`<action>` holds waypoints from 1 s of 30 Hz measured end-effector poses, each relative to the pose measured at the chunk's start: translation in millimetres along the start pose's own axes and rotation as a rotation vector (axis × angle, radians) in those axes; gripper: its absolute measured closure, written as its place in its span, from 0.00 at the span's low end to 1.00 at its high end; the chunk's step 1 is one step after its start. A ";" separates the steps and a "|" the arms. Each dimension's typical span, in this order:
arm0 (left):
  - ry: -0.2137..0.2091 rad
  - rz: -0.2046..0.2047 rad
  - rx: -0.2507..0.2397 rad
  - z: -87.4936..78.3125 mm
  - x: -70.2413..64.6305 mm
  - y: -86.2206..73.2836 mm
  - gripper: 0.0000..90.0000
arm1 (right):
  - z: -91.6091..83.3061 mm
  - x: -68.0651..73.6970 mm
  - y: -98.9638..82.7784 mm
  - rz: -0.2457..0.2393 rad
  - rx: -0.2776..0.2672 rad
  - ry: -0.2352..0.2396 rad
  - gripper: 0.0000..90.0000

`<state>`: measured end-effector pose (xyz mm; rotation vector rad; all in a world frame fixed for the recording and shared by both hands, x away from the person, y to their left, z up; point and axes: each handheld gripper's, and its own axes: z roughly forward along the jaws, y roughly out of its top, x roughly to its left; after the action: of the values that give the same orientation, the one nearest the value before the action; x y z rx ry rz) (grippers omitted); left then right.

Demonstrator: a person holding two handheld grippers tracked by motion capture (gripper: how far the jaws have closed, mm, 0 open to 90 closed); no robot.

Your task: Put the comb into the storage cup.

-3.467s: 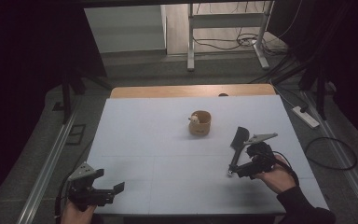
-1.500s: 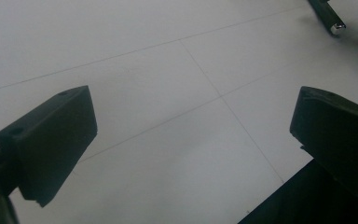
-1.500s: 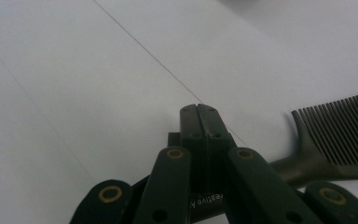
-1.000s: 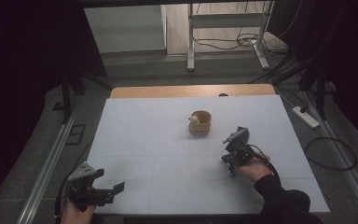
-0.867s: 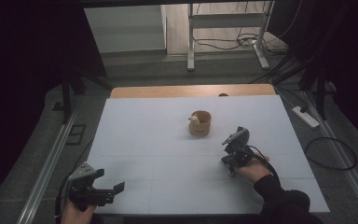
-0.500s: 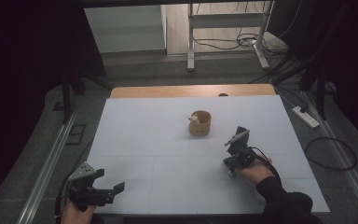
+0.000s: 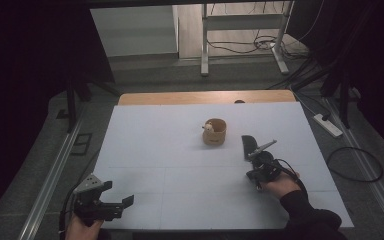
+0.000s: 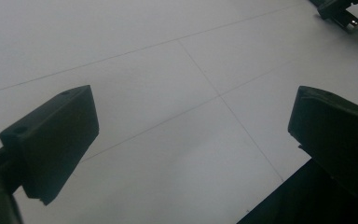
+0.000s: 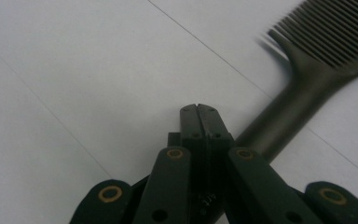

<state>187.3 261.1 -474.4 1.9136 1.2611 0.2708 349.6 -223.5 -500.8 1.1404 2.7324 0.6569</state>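
The bench [image 7: 180,150] is covered by a wide white sheet marked with thin lines, and a strip of bare wood runs along its far edge. Beyond it, on the floor, stand the legs of a pale metal frame [image 7: 240,30] amid loose cables, and a power strip [image 7: 328,125] lies on the floor off the bench's right side. Near the middle of the bench, a little toward the far side, sits a small round wooden cup [image 7: 214,131] with something pale resting at its rim; what it is cannot be made out. To the right of the cup and a bit nearer lies a dark comb [image 7: 248,145], its teeth pointing away from the person and its handle running back toward the right tongs [image 7: 255,156], which are clenched with the jaws pressed flat together; the handle lies just beside them and passes under their right side, and I cannot tell whether it is pinched. At the near left corner, the left tongs [image 7: 117,204] are held low over the sheet, released, jaws wide apart with nothing between them.
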 end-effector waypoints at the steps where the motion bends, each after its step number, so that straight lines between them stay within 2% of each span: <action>1: 0.000 0.000 0.000 0.0 0.1 0.0 0.02 | -0.5 -1.0 -0.6 0.002 0.000 -0.003 0.99; 9: -0.002 -0.001 0.000 0.0 0.3 0.1 0.02 | -4.7 -9.1 -5.0 0.034 0.007 -0.031 0.99; 21: -0.003 0.000 0.000 0.2 0.2 0.2 0.02 | -11.2 -20.4 -10.8 0.076 0.001 -0.045 0.99; 30: -0.004 -0.002 -0.001 0.2 0.5 0.2 0.02 | -12.9 -21.7 -12.2 0.078 0.000 -0.041 0.99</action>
<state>187.8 261.4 -474.4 1.9113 1.2602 0.2665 353.8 -250.7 -495.8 1.2517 2.6659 0.6351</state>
